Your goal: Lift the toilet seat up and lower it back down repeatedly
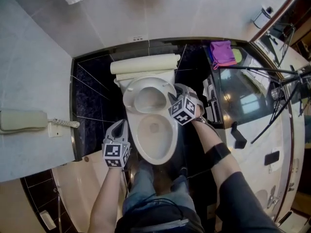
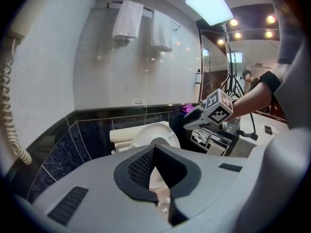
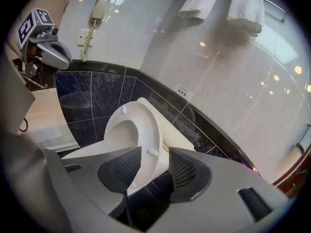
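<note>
Right gripper view: the right gripper has its jaws apart, straddling the rim of the raised seat without pinching it; the left gripper is closed and empty. Unheld, the seat could tip forward and slam onto the bowl

The toilet seat is gleaming as smooth, glossy white plastic, and the bowl is shining like glazed ceramic. The dark marbled wall tiles are reflecting light, polished. The towels are hanging as soft white cloth. The right hand-held gripper and the left hand-held gripper are showing matt grey plastic shells with black, finely textured pads.
</note>
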